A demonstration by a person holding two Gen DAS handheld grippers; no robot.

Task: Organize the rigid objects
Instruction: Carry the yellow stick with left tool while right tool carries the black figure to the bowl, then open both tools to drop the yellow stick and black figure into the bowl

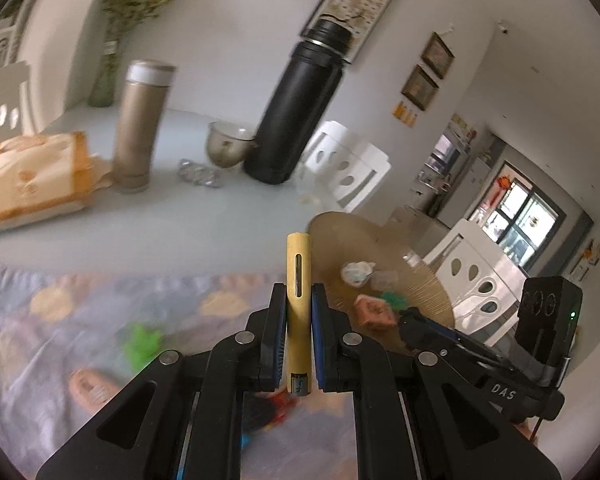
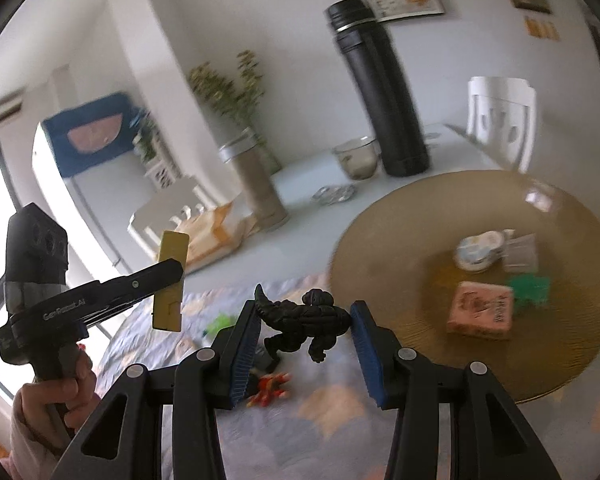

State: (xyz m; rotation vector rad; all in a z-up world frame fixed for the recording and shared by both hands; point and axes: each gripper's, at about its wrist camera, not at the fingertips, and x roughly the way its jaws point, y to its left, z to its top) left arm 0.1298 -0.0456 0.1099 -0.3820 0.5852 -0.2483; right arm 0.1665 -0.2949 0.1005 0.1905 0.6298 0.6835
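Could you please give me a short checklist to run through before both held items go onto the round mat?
1. Left tool clamped on the yellow stick: ok, pads press both its sides.
2. Right tool clamped on the black dinosaur figure: ok, pinched tail to head.
3. Free room on the round mat: ok, its near-left part is bare.
4. Pink box, green toy and white cup clear of the drop spot: ok, grouped at the centre.
5. Figure's grip secure: cannot tell, its legs hang free.
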